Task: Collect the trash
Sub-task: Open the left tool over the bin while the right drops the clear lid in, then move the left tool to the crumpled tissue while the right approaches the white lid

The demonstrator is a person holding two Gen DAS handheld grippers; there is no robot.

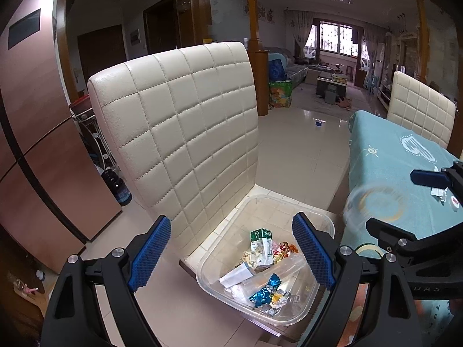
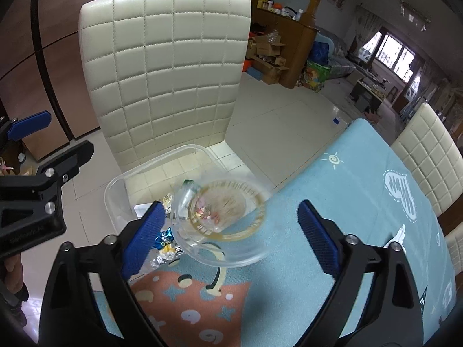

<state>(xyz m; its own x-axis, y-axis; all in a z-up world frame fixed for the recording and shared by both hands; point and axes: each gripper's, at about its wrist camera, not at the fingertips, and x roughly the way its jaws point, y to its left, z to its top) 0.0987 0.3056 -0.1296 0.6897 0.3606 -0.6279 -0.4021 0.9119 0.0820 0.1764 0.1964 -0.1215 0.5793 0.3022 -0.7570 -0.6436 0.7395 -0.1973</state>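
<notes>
A clear plastic bin [image 1: 327, 225] sits on a cream chair seat and holds wrappers, a green-and-white carton [image 1: 262, 244] and blue foil [image 1: 266, 287]. My left gripper [image 1: 231, 256] is open and empty above the bin. In the right wrist view the bin [image 2: 115, 193] lies beside the table edge. A clear plastic cup [image 2: 222, 219], blurred, lies tilted between my right gripper's [image 2: 231, 237] open jaws, untouched by the pads, over the table edge by the bin. The cup also shows blurred in the left wrist view [image 1: 376, 202].
The cream quilted chair [image 1: 179, 121] backs the bin. A table with a teal patterned cloth [image 2: 361, 202] is on the right, with a crumpled white scrap [image 1: 439, 195] on it. A second cream chair [image 2: 428, 156] stands beyond. A dark bottle [image 1: 117, 186] stands on the floor.
</notes>
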